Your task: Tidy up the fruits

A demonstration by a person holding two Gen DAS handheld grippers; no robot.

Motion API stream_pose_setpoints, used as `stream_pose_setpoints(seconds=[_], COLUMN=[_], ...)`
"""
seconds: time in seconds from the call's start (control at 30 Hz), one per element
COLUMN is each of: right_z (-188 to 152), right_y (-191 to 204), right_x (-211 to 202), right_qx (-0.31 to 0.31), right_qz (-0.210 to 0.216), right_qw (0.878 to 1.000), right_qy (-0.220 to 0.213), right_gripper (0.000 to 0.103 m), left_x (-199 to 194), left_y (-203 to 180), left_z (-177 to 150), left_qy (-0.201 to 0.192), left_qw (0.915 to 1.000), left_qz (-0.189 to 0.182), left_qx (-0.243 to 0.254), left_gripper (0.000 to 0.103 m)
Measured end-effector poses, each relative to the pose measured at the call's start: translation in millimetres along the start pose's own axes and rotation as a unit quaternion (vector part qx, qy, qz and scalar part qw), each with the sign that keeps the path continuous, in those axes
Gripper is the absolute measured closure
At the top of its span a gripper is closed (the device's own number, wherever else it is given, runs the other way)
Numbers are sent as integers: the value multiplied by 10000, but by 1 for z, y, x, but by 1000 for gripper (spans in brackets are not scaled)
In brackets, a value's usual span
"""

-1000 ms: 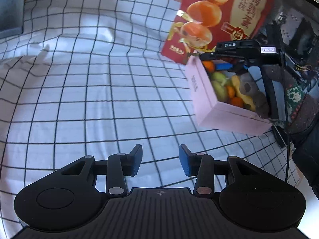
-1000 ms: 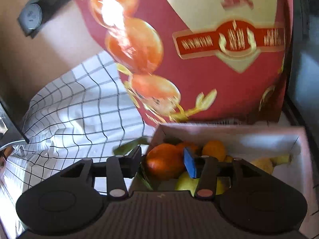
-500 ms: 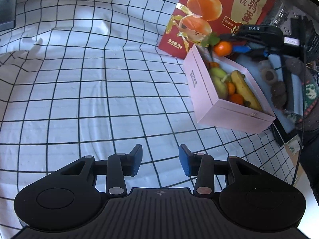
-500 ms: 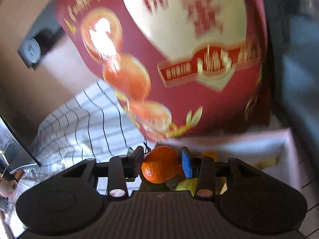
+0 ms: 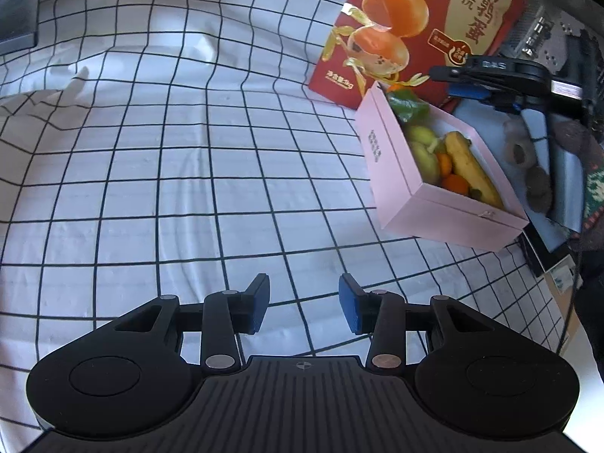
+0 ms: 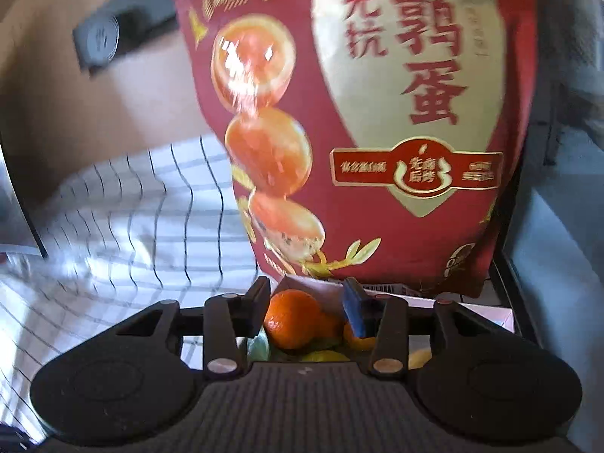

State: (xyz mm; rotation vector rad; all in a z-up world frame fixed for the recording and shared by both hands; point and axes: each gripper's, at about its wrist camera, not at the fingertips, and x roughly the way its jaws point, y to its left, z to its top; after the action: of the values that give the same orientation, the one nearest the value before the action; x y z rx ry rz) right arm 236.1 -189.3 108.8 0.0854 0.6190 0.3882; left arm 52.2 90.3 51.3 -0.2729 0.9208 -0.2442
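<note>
red bag (image 6: 377, 120): top cut off at 12 o'clock, print blurred.
pink box (image 6: 498, 311): mostly hidden behind the right hand-held gripper (image 6: 306, 302).
orange (image 6: 288, 319): contact with the fingers cannot be told.
checked cloth (image 6: 124, 219): blurred at 9 o'clock.

The right hand-held gripper (image 6: 306, 307) hangs with its jaws parted around an orange tangerine (image 6: 290, 319), which lies among other fruit in the pink box (image 6: 498, 315). Just beyond stands a red printed bag (image 6: 377, 132); a checked cloth (image 6: 143, 219) spreads to the left.
</note>
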Motion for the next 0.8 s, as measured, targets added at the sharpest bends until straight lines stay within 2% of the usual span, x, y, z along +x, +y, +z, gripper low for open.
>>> stream_pose_setpoints(seconds=[0.1, 0.2, 0.37, 0.4, 0.53, 0.67, 0.8], right_z=[-5, -22, -60, -70, -104, -140, -168], right_y=[-5, -1, 9, 13, 30, 44, 44], right_x=[-14, -35, -89, -100, -131, -124, -102], right_qx=[106, -55, -183, -247, -405, -481, -352], right_qz=[-89, -262, -366, -355, -344, -365, -591], right_qw=[9999, 9996, 9990, 9988, 9983, 9980, 9960], right_qy=[-60, -104, -203, -217, -232, 179, 567], right_gripper=[58, 56, 46, 45, 33, 33, 33], left_x=[3, 10, 26, 27, 31, 36, 41], left_y=[-4, -15, -37, -40, -53, -67, -81], left_z=[-2, -6, -17, -19, -25, -38, -46], left_qy=[2, 7, -64, -143, -460, -851, -1025], left_qw=[10000, 9998, 9977, 9970, 9940, 9877, 9835], left_qz=[32, 65, 321, 381, 613, 865, 875], left_qx=[20, 212, 593, 654, 787, 981, 1206], left_gripper=[58, 58, 58, 58, 58, 55, 50])
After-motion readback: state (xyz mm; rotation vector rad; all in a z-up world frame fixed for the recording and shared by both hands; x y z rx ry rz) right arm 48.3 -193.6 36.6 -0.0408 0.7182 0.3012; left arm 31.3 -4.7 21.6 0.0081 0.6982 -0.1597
